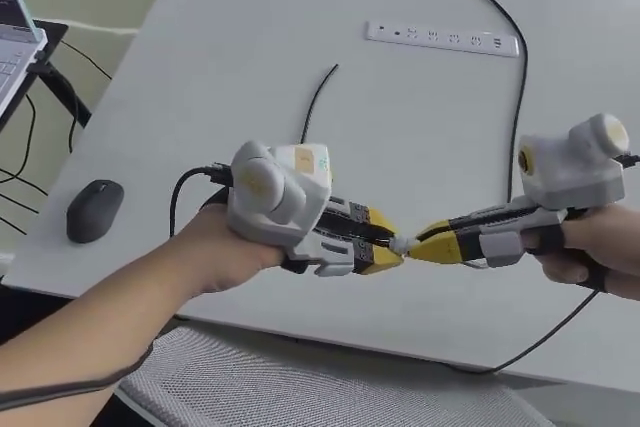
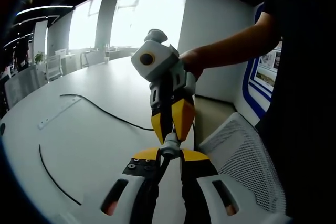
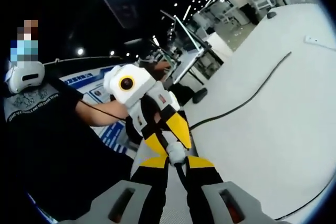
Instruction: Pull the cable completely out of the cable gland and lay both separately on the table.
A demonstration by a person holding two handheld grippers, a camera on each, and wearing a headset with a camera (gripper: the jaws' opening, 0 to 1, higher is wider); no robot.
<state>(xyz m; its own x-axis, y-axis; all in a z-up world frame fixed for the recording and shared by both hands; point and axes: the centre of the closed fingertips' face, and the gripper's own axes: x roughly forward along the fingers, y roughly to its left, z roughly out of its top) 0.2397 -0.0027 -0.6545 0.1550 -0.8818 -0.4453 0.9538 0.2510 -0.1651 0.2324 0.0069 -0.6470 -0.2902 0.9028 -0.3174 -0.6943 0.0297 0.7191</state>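
The small white cable gland (image 1: 404,244) hangs above the table's near edge, pinched between two gripper tips that meet nose to nose. My left gripper (image 1: 388,240) comes in from the left, shut on the black cable (image 2: 161,167) that runs back between its jaws. My right gripper (image 1: 428,235) comes in from the right, shut at the cable gland (image 3: 176,152). In the left gripper view the gland (image 2: 169,147) sits right at my own yellow tips, with the right gripper (image 2: 169,136) closed just beyond it. In the right gripper view the left gripper (image 3: 171,141) presses against the gland.
The white table (image 1: 250,67) carries a power strip (image 1: 443,38) at the back, a loose black cable (image 1: 318,105) in the middle and another black cable (image 1: 520,87) on the right. A dark mouse (image 1: 95,209) lies at the left edge. A mesh chair (image 1: 300,387) stands below.
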